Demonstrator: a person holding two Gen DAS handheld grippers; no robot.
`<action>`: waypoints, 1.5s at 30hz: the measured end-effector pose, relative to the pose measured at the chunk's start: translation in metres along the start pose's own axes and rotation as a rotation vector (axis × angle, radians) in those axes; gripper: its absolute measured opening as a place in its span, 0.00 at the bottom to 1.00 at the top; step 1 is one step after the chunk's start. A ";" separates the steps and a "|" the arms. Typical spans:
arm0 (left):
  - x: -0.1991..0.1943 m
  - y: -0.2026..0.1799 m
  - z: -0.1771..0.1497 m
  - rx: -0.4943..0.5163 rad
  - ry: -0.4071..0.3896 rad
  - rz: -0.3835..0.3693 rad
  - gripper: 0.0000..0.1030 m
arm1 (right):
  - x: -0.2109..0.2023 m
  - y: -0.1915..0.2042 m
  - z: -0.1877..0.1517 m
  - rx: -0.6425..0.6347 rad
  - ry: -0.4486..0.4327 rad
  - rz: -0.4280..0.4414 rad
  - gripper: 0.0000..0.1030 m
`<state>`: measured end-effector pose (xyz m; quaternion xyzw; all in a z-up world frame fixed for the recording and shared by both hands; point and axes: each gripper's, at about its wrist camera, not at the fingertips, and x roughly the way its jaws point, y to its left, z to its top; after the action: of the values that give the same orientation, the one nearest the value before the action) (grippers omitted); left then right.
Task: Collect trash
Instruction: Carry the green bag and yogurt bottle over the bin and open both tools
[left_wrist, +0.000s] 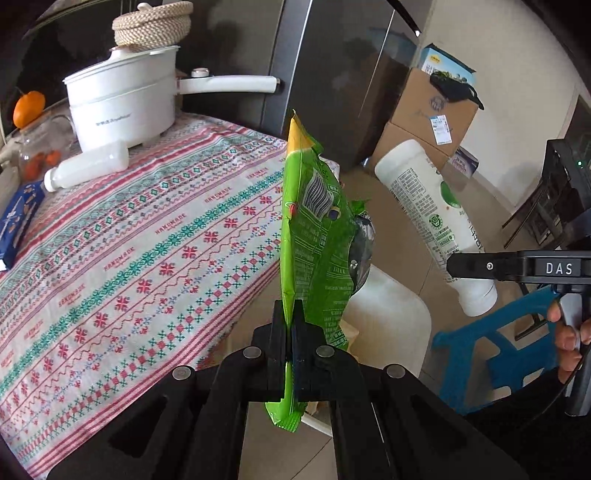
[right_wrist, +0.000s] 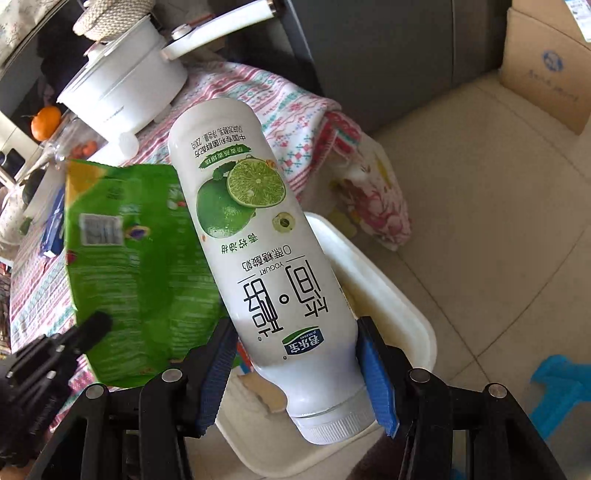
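My left gripper (left_wrist: 291, 314) is shut on the lower edge of a green snack wrapper (left_wrist: 317, 229), which stands upright past the table's edge. The same green wrapper (right_wrist: 136, 266) shows blurred at the left of the right wrist view. My right gripper (right_wrist: 295, 354) is shut on a white lime yogurt bottle (right_wrist: 255, 236) near its cap, with blue pads against both sides. From the left wrist view the yogurt bottle (left_wrist: 432, 218) hangs to the right in the right gripper (left_wrist: 469, 266). A white bin (right_wrist: 388, 295) sits on the floor directly under both items.
A table with a patterned cloth (left_wrist: 129, 240) holds a white pot (left_wrist: 122, 103), a lying white bottle (left_wrist: 88, 166) and a blue packet (left_wrist: 18, 221). Cardboard boxes (left_wrist: 428, 114) stand by a dark fridge (left_wrist: 332, 74). A blue stool (left_wrist: 498, 354) is at right.
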<state>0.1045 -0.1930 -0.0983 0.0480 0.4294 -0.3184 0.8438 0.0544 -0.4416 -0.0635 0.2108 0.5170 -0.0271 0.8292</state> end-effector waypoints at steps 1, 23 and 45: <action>0.003 -0.002 0.000 0.008 -0.006 0.002 0.01 | 0.000 -0.003 0.000 0.004 0.002 -0.003 0.55; -0.011 0.004 0.003 0.070 -0.006 0.035 0.47 | 0.011 -0.021 -0.010 -0.004 0.078 -0.069 0.55; -0.064 0.072 -0.020 -0.012 0.025 0.215 0.73 | 0.097 0.015 -0.034 -0.227 0.403 -0.237 0.55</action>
<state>0.1049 -0.0971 -0.0763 0.0926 0.4341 -0.2228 0.8679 0.0744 -0.3983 -0.1559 0.0556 0.6926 -0.0232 0.7188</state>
